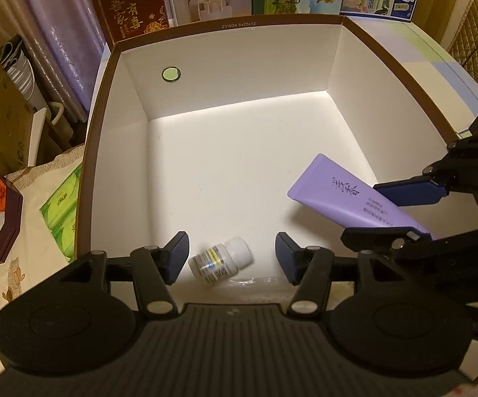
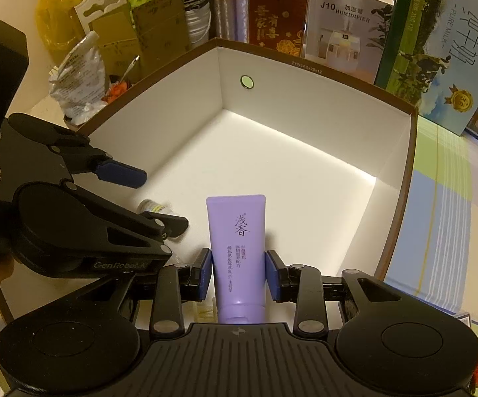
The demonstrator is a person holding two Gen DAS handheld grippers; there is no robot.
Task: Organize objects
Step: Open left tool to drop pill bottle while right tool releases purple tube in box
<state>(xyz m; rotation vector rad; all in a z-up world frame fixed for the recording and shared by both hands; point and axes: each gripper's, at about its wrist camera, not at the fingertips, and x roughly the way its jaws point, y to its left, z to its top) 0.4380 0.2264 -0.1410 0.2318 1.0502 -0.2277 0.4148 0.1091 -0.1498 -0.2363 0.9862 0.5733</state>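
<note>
Left tongs (image 1: 230, 258) open over small bottle (image 1: 220, 259) in box (image 1: 239, 66), right tongs (image 2: 239, 274) gripping purple tube (image 2: 237, 241)

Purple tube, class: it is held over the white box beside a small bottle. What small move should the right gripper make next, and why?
Probably lower the purple tube a little and open the right gripper, whose pads clamp it above the white box. The small bottle already lies on the box floor between the open left gripper fingers, so the tube is what remains to set down.
</note>
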